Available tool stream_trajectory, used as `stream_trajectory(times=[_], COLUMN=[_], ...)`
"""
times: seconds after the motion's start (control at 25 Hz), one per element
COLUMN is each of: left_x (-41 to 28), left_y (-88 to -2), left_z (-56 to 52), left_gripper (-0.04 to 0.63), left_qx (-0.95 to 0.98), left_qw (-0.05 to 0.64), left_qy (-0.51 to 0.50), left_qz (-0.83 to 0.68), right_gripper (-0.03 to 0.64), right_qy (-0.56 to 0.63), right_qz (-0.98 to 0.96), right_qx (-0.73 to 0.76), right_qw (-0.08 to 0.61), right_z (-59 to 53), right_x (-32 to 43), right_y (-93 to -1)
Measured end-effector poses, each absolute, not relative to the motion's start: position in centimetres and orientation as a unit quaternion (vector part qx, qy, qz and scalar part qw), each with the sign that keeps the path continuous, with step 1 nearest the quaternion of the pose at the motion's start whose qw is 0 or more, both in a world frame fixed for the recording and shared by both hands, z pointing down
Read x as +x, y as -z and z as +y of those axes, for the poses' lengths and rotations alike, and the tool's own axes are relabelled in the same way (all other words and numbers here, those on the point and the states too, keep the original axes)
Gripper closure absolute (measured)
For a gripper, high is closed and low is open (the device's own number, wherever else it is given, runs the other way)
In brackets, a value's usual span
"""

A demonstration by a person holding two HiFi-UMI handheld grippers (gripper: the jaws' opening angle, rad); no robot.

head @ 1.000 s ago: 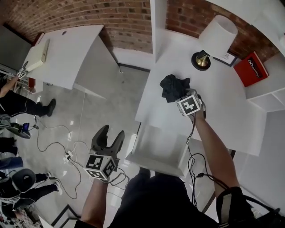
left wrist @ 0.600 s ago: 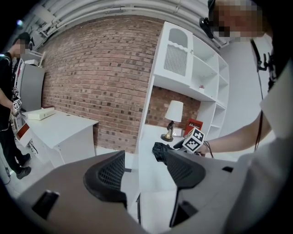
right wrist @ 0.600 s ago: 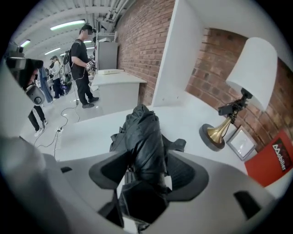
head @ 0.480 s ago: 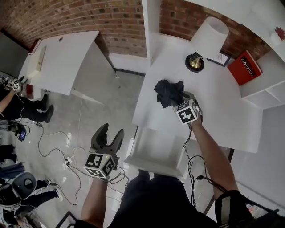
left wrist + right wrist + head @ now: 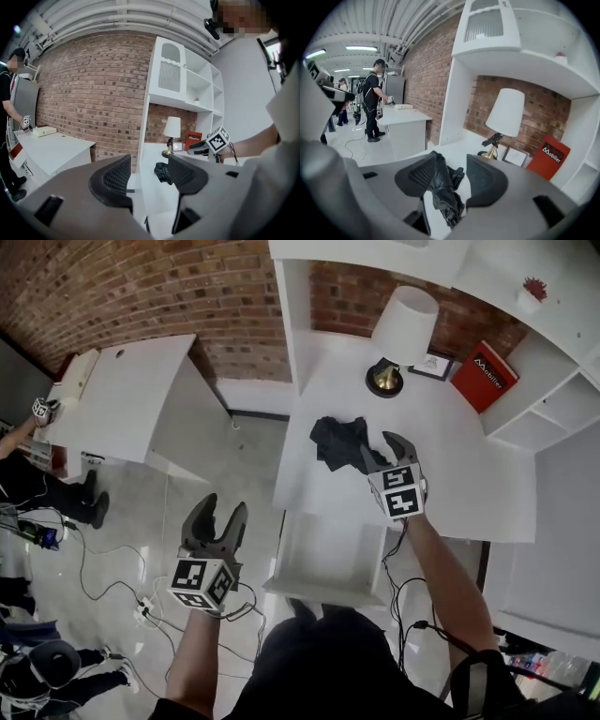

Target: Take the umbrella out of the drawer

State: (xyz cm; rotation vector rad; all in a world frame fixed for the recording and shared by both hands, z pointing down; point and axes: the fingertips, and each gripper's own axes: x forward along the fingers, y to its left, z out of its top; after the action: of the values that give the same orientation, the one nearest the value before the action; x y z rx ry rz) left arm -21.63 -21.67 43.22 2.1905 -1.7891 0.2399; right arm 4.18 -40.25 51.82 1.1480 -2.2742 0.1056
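right tool hangs over the white desk, jaws parted and just narrowing, gripping nothing. the black umbrella lies crumpled on the desk just before its tips. it is out of the drawer, which stands pulled open below the desk's near edge. in the right gripper view the cloth shows in the gap, close to the left jaw, but the pads are not pressed on it. left tool is held over the floor, well apart from the desk. its jaws have also just been narrowing, still wide, with nothing between them.

a white-shaded lamp on a brass foot stands at the desk's back, with a small picture frame beside it. next to them, a red box carries white print reading "mobilier". white shelves rise at the right, against a red brick wall. a second desk stands to the left. cables trail over the pale glossy floor, and a person stands by the second desk.
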Motion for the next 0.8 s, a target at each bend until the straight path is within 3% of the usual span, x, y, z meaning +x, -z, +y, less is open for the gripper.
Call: stream_trajectory(times=[0.8], left_x=[-19.9], left_y=[-30.7], left_z=[-23.0], left_gripper=[0.433], left_qx=[0.804], left_qw=[0.063], left_qy=[0.029], left_qz=[-0.590], right_gripper=[0.532], right_qy=[0.038], right_qz=[-0.840], right_qx=[0.538], right_qw=[0.057], right_z=[-30.5], right_x=[7.4], right_y=[-29.4])
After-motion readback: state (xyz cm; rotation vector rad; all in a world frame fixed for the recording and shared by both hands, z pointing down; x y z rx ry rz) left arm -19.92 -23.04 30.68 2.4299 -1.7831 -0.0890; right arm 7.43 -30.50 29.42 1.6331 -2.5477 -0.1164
